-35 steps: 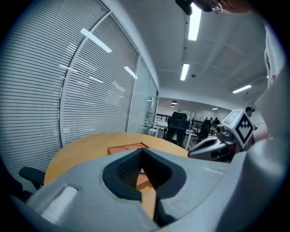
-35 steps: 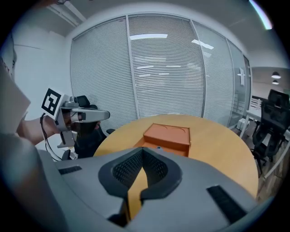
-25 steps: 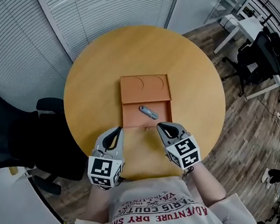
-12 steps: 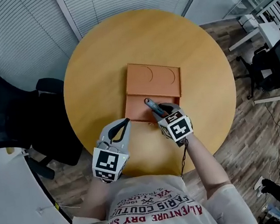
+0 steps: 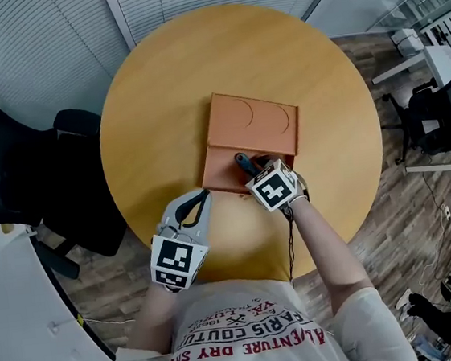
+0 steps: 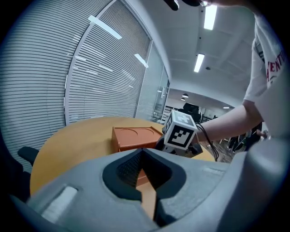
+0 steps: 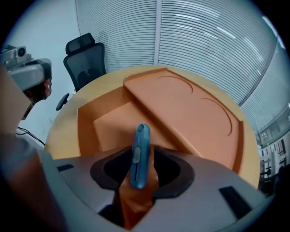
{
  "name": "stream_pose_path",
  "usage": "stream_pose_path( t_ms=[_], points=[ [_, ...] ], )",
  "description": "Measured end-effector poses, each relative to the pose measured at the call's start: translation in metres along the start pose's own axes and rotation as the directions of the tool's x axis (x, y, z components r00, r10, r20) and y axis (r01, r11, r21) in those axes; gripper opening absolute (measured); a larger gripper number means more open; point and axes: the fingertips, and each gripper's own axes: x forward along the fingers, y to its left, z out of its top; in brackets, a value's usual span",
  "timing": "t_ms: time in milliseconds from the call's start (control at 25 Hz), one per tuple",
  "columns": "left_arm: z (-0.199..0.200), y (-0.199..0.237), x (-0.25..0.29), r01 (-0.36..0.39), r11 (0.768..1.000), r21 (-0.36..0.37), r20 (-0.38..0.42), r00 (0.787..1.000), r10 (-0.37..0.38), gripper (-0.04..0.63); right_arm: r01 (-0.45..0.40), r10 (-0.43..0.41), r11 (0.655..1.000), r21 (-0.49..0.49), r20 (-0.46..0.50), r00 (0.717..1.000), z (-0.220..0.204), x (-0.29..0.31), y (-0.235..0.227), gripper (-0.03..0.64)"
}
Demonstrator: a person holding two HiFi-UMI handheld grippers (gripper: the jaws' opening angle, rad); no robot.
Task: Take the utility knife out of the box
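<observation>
**A:** Utility knife (image 7: 139, 152), where?

**B:** In the box (image 5: 210, 166), flat on the tray floor, lengthwise betw. the jaws of the R gripper (image 5: 251, 167). Not out yet.

**A:** Gripped?

**B:** No. Jaws opening, spread either side of the handle, no sign of pads pressing on it. Looks like lining up for the pinch, not the pinch itself.

**A:** Why pointed so steeply down?

**B:** Prob. bc of the box walls: easier to clear the rim from above & straddle the narrow handle. Lined up w/ the knife's long axis, presumably for pad contact on its two long sides.

**A:** Lid?

**B:** Lid (image 5: 255, 122) flipped back behind the tray, lying open on the round wooden table (image 5: 151, 95), two round recesses facing up. Out of the way, nothing over the knife.

**A:** L gripper (image 5: 199, 198)?

**B:** Over the table's near edge, near-left of the box, apart from it. Jaws together, nothing betw. them. Pointed toward the box. Maybe on standby to steady it, but only a guess.

**A:** Next, by the look of it?

**B:** Prob. down a bit more, close on the handle mid-length, then straight up past the rim.

**A:** Risks?

**B:** Slim, smooth handle, so could pivot or slip if pinched off-centre. Also dragging the light box along, w/ nothing holding it down.
</observation>
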Motion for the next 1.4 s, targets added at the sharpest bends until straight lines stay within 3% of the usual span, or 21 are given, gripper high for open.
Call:
stream_pose_path(
  t_ms=[200,600,800,1000,1160,1280,1400],
  points=[
    [-0.007,0.002,-0.003,-0.007,1.000,0.003,-0.011,1.000,0.007,-0.005,-0.009,0.011,0.999,0.032,-0.072,0.997,-0.005,0.007,0.001,0.149],
    [0.001,0.017,-0.018,-0.038,0.999,0.023,0.007,0.999,0.037,-0.005,-0.015,0.019,0.998,0.068,-0.049,0.999,-0.004,0.010,0.000,0.133],
    [0.010,0.015,-0.026,-0.029,0.998,0.046,0.024,0.999,0.028,-0.005,-0.010,0.011,0.999,0.037,-0.053,0.999,-0.006,-0.011,0.007,0.133],
    [0.021,0.017,-0.030,-0.038,0.998,0.056,0.049,0.998,0.035,-0.005,-0.005,0.006,1.000,-0.006,0.047,0.999,0.006,-0.050,0.018,0.133],
    [0.048,0.009,-0.030,-0.028,0.997,0.077,0.094,0.995,0.021,-0.005,0.026,-0.028,1.000,0.016,0.132,0.991,0.013,-0.094,0.017,0.133],
    [0.062,0.003,-0.032,-0.007,0.996,0.092,0.122,0.993,-0.004,-0.005,0.052,-0.067,0.996,0.070,0.229,0.971,0.020,-0.126,0.016,0.133],
    [0.076,-0.005,-0.036,0.029,0.996,0.084,0.151,0.988,-0.042,-0.005,0.068,-0.110,0.989,0.134,0.339,0.935,0.025,-0.159,0.018,0.133]
  ],
)
